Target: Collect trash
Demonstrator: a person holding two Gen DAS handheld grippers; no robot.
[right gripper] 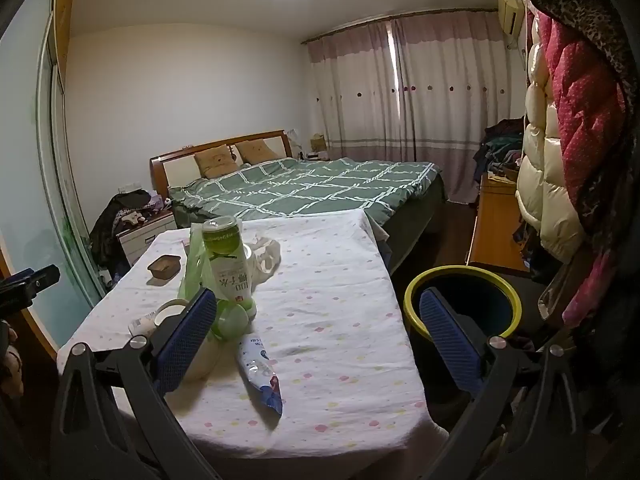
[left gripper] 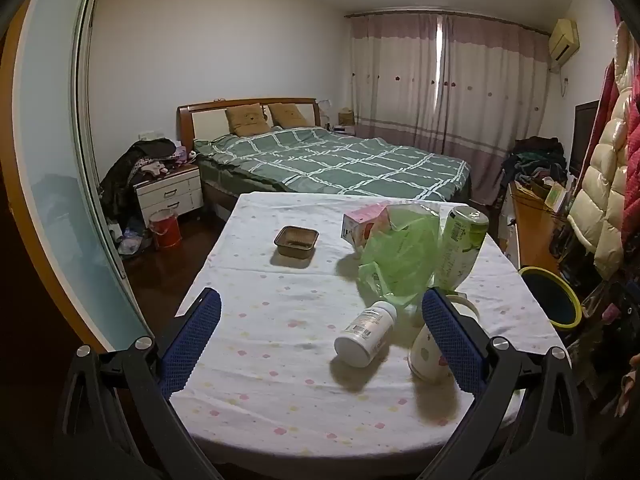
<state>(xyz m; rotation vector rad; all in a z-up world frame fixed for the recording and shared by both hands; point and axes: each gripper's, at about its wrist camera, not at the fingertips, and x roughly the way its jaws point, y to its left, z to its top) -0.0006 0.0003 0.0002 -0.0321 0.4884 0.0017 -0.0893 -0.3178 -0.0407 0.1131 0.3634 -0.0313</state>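
Note:
On the cloth-covered table (left gripper: 260,360) lie a white pill bottle (left gripper: 368,334) on its side, a green plastic bag (left gripper: 400,256), an upside-down green-and-white drink bottle (left gripper: 460,248), a pink carton (left gripper: 364,226) and a brown foil tray (left gripper: 296,240). My left gripper (left gripper: 320,300) hovers open over the near edge, nothing between its fingers. A mug (left gripper: 430,352) sits half hidden behind its right finger. My right gripper (right gripper: 318,300) is open and empty above the table (right gripper: 340,280). A blue-and-white wrapper (right gripper: 260,372) lies just below it, beside the drink bottle (right gripper: 226,264). A crumpled white bag (right gripper: 266,258) lies further back.
A dark bin with a yellow rim (right gripper: 460,270) stands on the floor off the table's right edge; its rim (left gripper: 532,270) also shows in the left wrist view. A green-checked bed (left gripper: 340,160) lies beyond the table. Coats (right gripper: 560,140) hang at the right, a nightstand (left gripper: 168,192) at the left.

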